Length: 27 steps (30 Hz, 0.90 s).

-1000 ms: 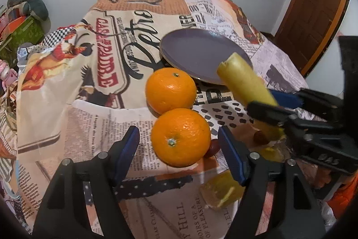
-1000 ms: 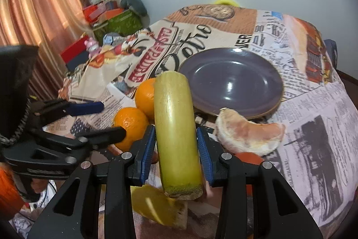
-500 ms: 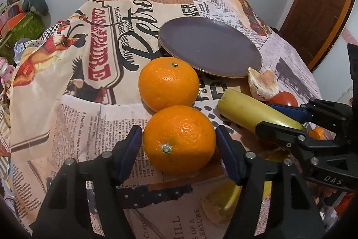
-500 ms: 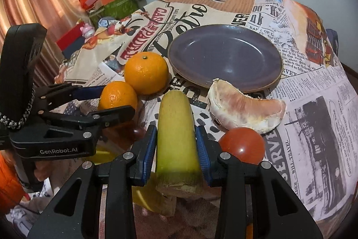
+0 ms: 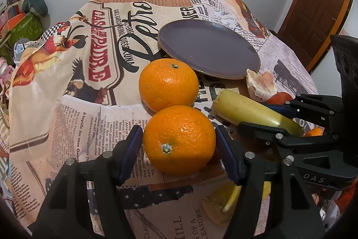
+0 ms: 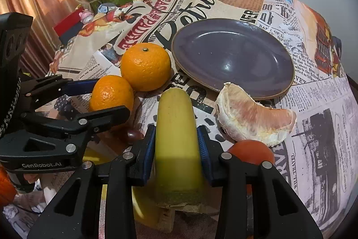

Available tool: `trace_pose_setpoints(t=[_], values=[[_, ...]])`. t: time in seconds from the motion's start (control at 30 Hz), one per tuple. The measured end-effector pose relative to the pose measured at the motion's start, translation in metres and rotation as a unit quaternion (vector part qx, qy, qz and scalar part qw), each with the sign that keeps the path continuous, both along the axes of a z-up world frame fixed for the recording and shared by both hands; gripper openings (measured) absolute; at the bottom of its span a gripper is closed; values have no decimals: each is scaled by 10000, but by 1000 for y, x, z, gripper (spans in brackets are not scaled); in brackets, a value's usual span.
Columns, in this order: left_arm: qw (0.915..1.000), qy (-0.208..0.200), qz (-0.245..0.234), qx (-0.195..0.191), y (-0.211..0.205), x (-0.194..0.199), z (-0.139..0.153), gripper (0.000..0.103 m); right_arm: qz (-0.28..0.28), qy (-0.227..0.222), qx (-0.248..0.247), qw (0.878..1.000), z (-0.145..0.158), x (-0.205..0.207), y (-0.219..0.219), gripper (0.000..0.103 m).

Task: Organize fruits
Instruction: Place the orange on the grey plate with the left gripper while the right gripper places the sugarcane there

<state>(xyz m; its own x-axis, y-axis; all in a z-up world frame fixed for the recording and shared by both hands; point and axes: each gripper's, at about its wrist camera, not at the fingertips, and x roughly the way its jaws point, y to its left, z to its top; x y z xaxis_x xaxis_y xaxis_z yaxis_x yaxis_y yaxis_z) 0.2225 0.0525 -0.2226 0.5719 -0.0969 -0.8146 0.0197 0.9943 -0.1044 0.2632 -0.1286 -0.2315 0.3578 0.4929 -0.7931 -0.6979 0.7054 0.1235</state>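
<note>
Two oranges sit touching each other on the tablecloth (image 5: 73, 104), & my left gripper (image 5: 179, 145) is round the nearer orange (image 5: 179, 139). Jaws abt half open and they've just been closing in a bit; blue pads sit right at the fruit's sides. Left pad looks a hair off the skin, right pad seems to touch, so can't call it a real squeeze. The orange rests on the cloth. The farther orange (image 5: 168, 85) is just behind it, near the rim of the purple plate (image 5: 208, 48).

My right gripper (image 6: 176, 145) is clamped tight on the banana piece (image 6: 177, 140), pads (image 6: 148, 149) pressing both flanks, jaws nearly as narrow as they go. Banana piece points fwd along the fingers, cut tip toward the plate rim, cut base end at the bottom betw the finger bodies. From left cam it's low over the cloth, just R of the held-between orange.

Grapefruit segment (image 6: 252, 118) lies beside the plate's near edge, touching or nearly. Tomato (image 6: 250, 150) just below that segment, partly hidden by my right finger. Small dark grape (image 6: 134, 134) on the cloth betw the 2 grippers. Another yellow banana chunk (image 5: 220, 205) under my left gripper's right finger.
</note>
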Motion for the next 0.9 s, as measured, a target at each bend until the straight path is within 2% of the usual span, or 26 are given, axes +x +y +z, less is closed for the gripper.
trace_pose_setpoints(t=[0.13, 0.3, 0.63, 0.9], values=[[9999, -3, 5, 161, -1, -2, 4, 66, -83, -94, 18, 9999, 6, -2, -2, 33], [9997, -123, 108, 156, 3, -7, 19, 66, -233, -237, 283, 9990, 25, -3, -11, 33], [9967, -735, 289, 162, 3, -12, 74, 66, -591, -658, 610, 9942, 68, -7, -40, 32], [9945, -999, 235, 204, -4, 2, 103, 66, -888, -1040, 802, 9874, 100, -3, -64, 32]])
